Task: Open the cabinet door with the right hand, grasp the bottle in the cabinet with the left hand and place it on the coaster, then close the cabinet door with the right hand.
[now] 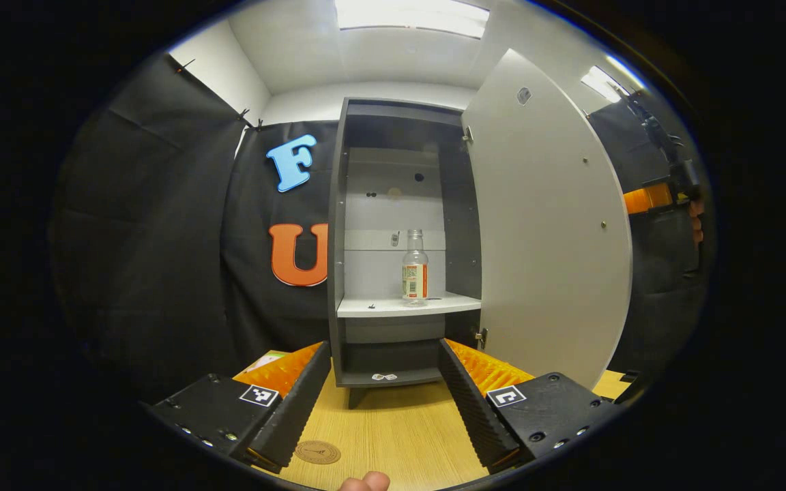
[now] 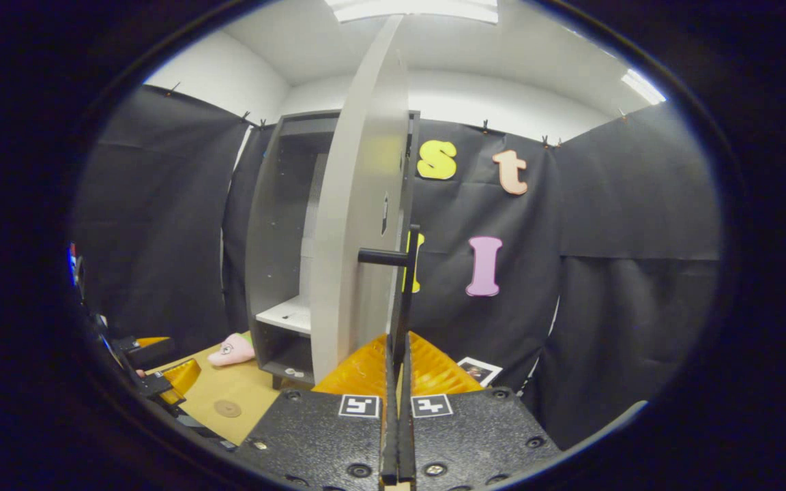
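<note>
In the left gripper view, the left hand-held gripper sits at the bottom with fingers spread wide, holding nothing. At centre frame the bottle stands upright on the cabinet shelf; it looks empty, light, rigid and slick, best gripped at the labelled middle. In the right gripper view, the right hand-held gripper is pressed together, empty.

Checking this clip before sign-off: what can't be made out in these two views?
- Bottle: in the left gripper view, contents and label too small to tell.
- Right claw: in the right gripper view, fingers nearly together at the door handle; actual contact unclear.
- Coaster: in the left gripper view, its pattern is too small.
- Cabinet: in the right gripper view, the open door hides its interior.
</note>
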The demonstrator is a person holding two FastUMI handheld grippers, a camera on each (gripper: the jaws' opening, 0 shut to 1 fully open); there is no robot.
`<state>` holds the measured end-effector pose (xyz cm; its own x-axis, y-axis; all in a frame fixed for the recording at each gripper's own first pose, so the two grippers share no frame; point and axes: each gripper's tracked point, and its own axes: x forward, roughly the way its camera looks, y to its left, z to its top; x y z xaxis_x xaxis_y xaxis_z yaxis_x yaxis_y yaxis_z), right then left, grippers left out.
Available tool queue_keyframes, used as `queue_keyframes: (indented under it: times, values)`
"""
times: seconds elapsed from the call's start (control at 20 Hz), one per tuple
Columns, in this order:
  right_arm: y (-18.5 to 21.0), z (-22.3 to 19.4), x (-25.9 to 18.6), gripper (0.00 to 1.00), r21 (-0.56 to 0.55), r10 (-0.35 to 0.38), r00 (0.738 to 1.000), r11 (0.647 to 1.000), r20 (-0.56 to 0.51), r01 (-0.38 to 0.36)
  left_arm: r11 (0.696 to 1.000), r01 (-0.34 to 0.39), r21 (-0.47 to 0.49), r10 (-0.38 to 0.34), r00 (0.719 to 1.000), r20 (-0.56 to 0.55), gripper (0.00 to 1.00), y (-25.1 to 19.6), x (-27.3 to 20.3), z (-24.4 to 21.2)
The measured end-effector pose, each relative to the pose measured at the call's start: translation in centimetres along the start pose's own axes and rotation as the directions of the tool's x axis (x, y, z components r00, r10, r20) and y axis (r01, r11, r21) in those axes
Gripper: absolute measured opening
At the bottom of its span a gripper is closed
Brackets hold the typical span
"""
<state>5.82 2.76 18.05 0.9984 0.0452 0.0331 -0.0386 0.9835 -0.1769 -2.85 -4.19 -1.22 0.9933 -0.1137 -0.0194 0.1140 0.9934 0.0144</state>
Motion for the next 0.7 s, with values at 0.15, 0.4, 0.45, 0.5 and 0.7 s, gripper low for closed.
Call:
queue_keyframes:
  times: [0.15, 0.4, 0.45, 0.5, 0.7]
  values:
    - [-1.0, -0.2, 0.1, 0.04, 0.03, -0.021, 1.0, 0.999, 0.005, 0.021, 1.0, 0.008, 0.003, -0.008, 1.0, 0.005, 0.95, -0.5, 0.8, 0.2]
    - [-1.5, -0.1, -1.8, 0.04, 0.086, 0.023, 0.999, 0.996, 0.025, -0.025, 0.999, 0.04, 0.013, -0.04, 0.999, 0.009, 0.95, -2.2, 3.6, 0.9]
    - [-1.7, -0.7, -2.3, 0.04, 0.083, 0.026, 1.0, 0.996, 0.017, -0.028, 0.999, 0.047, 0.014, -0.047, 0.999, 0.013, 0.95, -2.6, 4.3, 1.3]
    - [-2.2, -1.3, -3.0, 0.04, 0.077, 0.014, 1.0, 0.997, 0.0, -0.014, 0.998, 0.057, 0.012, -0.057, 0.998, 0.018, 0.95, -3.1, 5.2, 1.7]
    - [-4.8, -3.5, -4.8, 0.09, 0.024, -0.07, 0.997, 0.997, -0.027, 0.071, 0.994, 0.114, -0.001, -0.113, 0.992, 0.05, 0.95, -5.2, 9.9, 4.5]
